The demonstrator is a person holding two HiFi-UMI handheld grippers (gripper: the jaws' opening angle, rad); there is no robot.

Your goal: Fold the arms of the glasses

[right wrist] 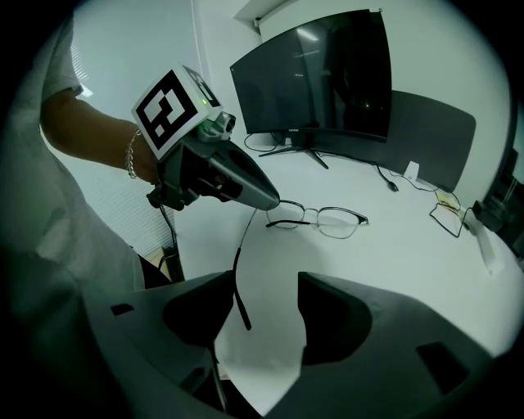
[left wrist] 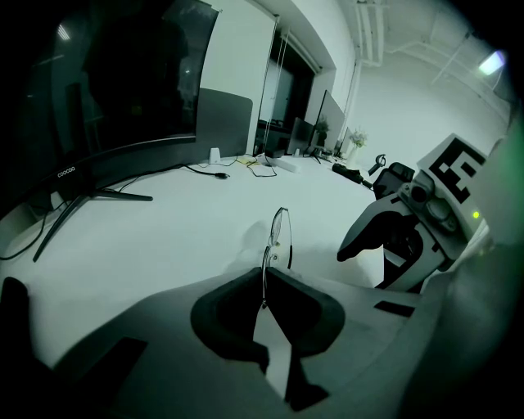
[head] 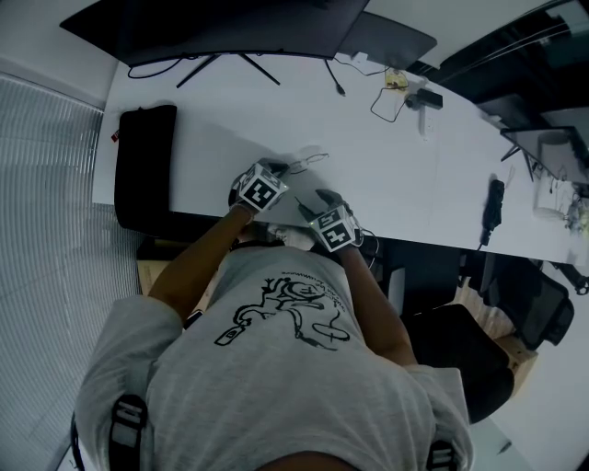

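**Left gripper** (left wrist: 264, 286): one of two hand-held grippers. Its jaws are closed to a narrow slit on the thin wire arm of the glasses (left wrist: 280, 233). Its own view shows the frame edge-on, just beyond the jaw tips. In the right gripper view the left gripper (right wrist: 264, 199) comes in from the upper left and slopes down, with its tip at the near end of the frame. One forearm shows behind it, wearing a single bracelet (right wrist: 131, 155).

**Right gripper** (right wrist: 262, 315): the jaws stand wide apart. The free end of the glasses arm (right wrist: 237, 282) hangs between them, nearer the left-hand jaw. Whether it touches that jaw cannot be told.

**Glasses** (right wrist: 327, 219): one pair with two lenses. The front lies on the white table (right wrist: 393, 254), near its front edge. One arm runs back toward the person. A second, dark arm shows just beside the near lens.

**Head view**: both forearms reach forward from the torso and converge. The left gripper (head: 276, 175) and right gripper (head: 322, 204) sit side by side at the table's front edge, each topped by one marker cube. The glasses (head: 308, 161) lie just ahead of them.

**Surroundings**: one large curved monitor (head: 221, 28) at the back of the table, and one black pad (head: 143, 166) at its left end.
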